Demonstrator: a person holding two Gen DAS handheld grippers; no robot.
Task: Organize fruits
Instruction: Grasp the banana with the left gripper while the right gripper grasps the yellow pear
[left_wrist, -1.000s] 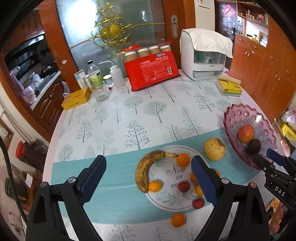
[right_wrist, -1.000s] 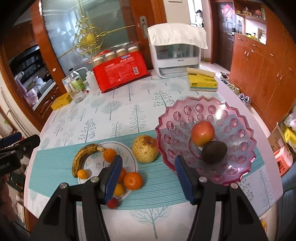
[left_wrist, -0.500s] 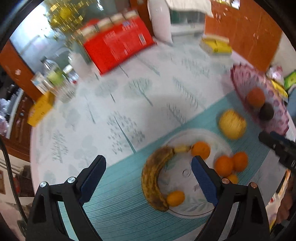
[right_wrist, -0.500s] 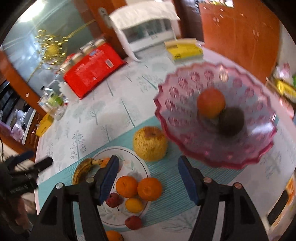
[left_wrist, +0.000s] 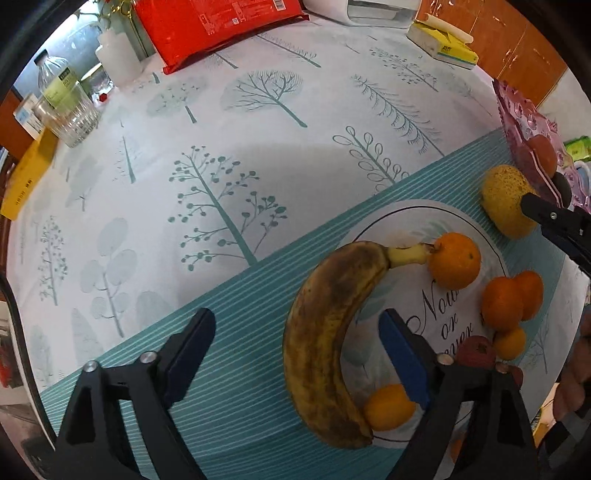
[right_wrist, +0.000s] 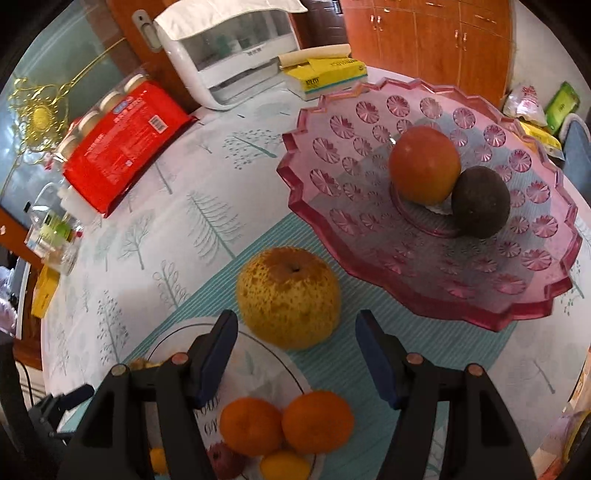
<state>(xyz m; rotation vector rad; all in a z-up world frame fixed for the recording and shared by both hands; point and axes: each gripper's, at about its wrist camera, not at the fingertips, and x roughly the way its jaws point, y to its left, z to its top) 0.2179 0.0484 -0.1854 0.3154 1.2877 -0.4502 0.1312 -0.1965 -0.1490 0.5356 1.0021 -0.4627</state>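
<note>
A brown-spotted banana (left_wrist: 332, 332) lies on the left rim of a white plate (left_wrist: 417, 221), beside several oranges (left_wrist: 454, 260) and small red fruits. My left gripper (left_wrist: 297, 350) points down over the banana, which lies between its closing jaws; the pads are clear of it. A speckled yellow pear (right_wrist: 288, 295) sits on the teal runner between the plate (right_wrist: 258, 358) and a pink glass bowl (right_wrist: 332, 147). My right gripper (right_wrist: 295, 354) hangs open just short of the pear. In the bowl rest a red apple (right_wrist: 424, 166) and a dark round fruit (right_wrist: 480, 201).
At the table's far side stand a red package (left_wrist: 221, 26), a glass jar (left_wrist: 70, 118), a bottle, a yellow box (left_wrist: 443, 48) and a white appliance (right_wrist: 229, 55). Another yellow box (left_wrist: 26, 177) lies at the left edge. Wooden cabinets stand behind the bowl.
Both grippers have come down close to the table. The left now straddles the banana with narrower jaws. The right has rolled, widened and neared the pear.
</note>
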